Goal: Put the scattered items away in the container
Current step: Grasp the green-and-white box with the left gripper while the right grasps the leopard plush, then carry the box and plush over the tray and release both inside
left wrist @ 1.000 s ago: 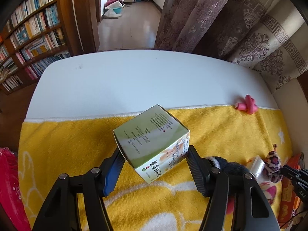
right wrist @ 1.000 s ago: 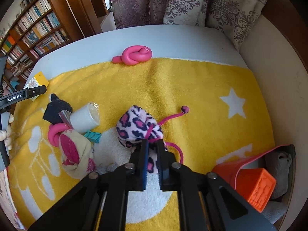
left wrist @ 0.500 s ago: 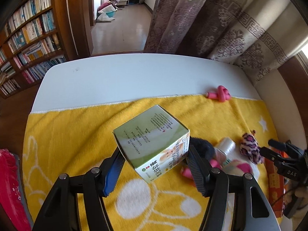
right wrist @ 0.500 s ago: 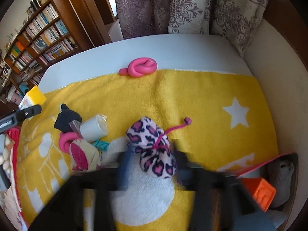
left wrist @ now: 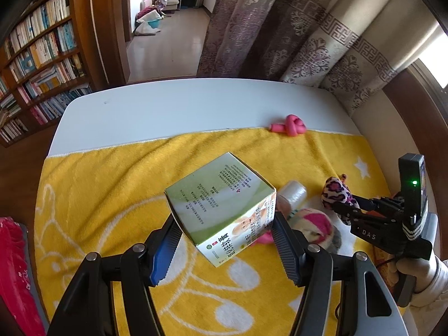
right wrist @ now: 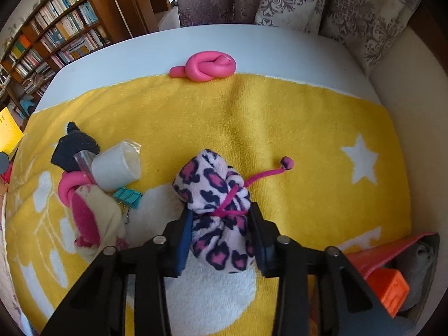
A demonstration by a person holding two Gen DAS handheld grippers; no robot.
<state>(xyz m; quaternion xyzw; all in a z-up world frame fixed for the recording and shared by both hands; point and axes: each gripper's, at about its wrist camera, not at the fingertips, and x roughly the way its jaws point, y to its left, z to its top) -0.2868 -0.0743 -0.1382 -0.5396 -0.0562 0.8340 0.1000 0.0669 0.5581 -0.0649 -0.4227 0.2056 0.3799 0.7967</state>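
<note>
Since a second ago my right hand-held gripper (right wrist: 221,233) opened and now straddles the leopard pouch (right wrist: 217,210) on the yellow towel (right wrist: 308,128), unclamped; left hand-held gripper (left wrist: 224,242) stays clamped on the green box (left wrist: 221,204), container (right wrist: 392,277) at right.

- Right gripper (left wrist: 340,210), seen from the left wrist: white letters "DAS" on its black body.
- Box (left wrist: 224,207): fine print in rows on the green top face, too small to read; larger Chinese characters and a small round logo on the lower side face, seen upside down, not legible.
- Books (right wrist: 56,25) on the shelves: spine titles too small to read.
</note>
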